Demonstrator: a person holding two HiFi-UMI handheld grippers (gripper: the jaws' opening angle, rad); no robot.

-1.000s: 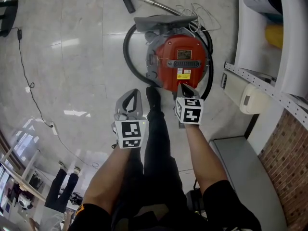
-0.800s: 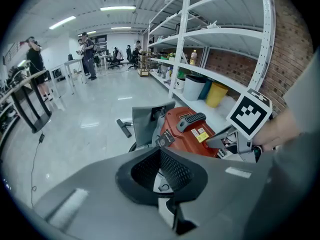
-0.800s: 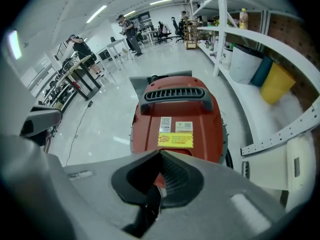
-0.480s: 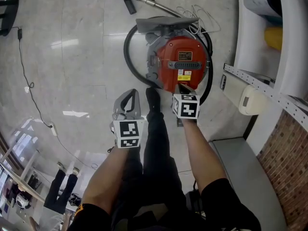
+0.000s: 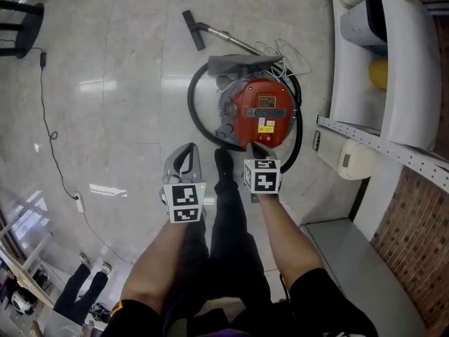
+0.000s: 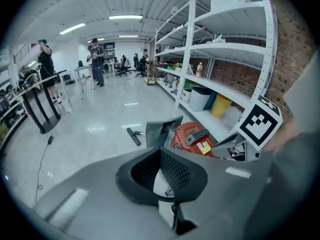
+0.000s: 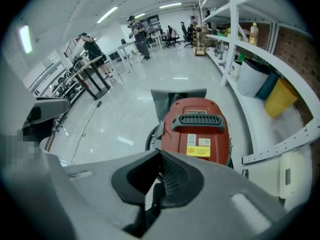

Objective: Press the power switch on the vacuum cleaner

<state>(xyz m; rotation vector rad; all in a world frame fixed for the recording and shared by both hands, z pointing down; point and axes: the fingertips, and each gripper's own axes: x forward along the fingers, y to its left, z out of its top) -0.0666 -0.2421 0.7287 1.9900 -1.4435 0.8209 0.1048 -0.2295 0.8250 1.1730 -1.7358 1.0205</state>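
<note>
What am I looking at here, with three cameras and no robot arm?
There is no robot: a person holds a two-jaw gripper in each hand. The top-down picture comes from a camera on the person's head. The other two cameras ride on the grippers and look along their jaws. The marker cubes are part of the grippers. On the floor lies a red vacuum cleaner, its black hose curled round it and its nozzle beyond. The left gripper and right gripper are both shut and hold nothing. The right one points at the vacuum cleaner.
</note>
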